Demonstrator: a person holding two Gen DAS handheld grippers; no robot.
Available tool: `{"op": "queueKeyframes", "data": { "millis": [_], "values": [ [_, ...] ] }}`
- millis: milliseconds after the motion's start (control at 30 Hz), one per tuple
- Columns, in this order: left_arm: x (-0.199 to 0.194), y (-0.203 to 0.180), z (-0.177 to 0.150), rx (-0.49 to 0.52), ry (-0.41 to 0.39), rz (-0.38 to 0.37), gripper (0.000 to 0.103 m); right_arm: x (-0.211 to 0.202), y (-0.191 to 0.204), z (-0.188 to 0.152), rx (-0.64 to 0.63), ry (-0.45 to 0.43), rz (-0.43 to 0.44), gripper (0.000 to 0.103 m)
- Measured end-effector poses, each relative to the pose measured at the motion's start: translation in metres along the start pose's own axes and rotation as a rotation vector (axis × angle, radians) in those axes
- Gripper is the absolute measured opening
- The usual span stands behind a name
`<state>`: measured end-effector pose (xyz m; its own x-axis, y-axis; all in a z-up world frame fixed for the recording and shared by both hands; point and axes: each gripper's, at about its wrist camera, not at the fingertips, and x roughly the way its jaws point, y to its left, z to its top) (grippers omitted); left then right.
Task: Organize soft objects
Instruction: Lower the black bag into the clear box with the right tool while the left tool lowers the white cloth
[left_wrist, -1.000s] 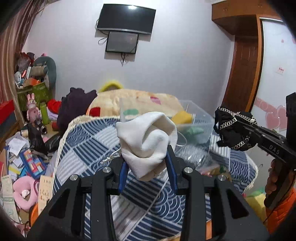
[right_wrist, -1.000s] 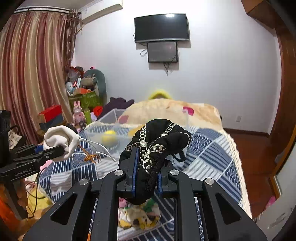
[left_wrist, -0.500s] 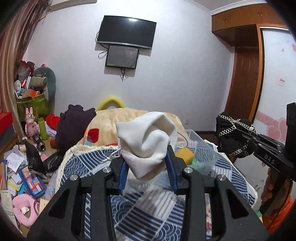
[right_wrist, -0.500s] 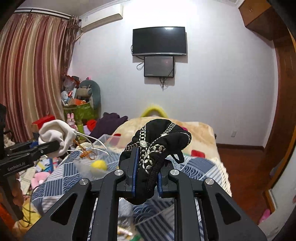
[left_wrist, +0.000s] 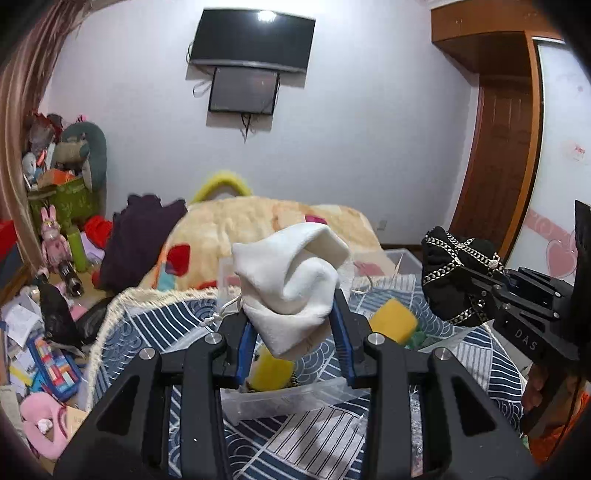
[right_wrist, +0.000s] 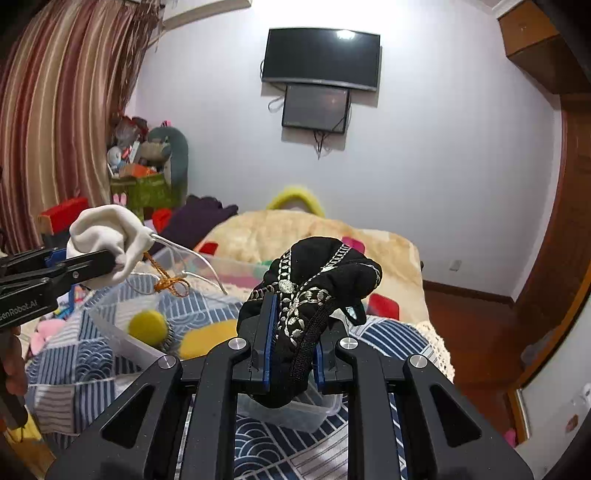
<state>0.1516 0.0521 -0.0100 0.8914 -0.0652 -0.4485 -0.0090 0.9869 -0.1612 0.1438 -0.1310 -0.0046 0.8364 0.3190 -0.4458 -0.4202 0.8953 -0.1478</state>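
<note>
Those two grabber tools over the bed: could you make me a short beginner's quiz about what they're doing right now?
1. True or false: the left gripper is shut on a white cloth pouch.
2. What does the right gripper hold?
A. a yellow sponge
B. a black pouch with silver chain trim
C. a pink toy
3. Fill in: on the bed, below both grippers, stands a clear plastic ____ with yellow soft things inside.

Key
1. True; its blue pads press the pouch from both sides.
2. B.
3. Bin.
</note>
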Motion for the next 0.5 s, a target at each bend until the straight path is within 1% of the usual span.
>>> {"op": "queueKeyframes", "data": {
  "millis": [100, 300, 433, 500],
  "values": [
    [0.019, 0.0, -0.004, -0.009, 0.038, -0.009, 0.037, 0.011, 0.0, -0.004, -0.002, 0.032, 0.009, 0.015],
    [0.047, -0.006, -0.01, 0.004, 0.098, -0.017, 0.037, 0.031, 0.005, -0.007, -0.028, 0.091, 0.022, 0.015],
    [0.061, -0.011, -0.014, 0.029, 0.127, -0.002, 0.037, 0.043, 0.007, -0.01, -0.041, 0.129, 0.041, 0.015],
    [0.064, -0.013, -0.016, 0.04, 0.129, 0.008, 0.037, 0.05, 0.008, -0.01, -0.041, 0.147, 0.052, 0.015]
  ]
}}
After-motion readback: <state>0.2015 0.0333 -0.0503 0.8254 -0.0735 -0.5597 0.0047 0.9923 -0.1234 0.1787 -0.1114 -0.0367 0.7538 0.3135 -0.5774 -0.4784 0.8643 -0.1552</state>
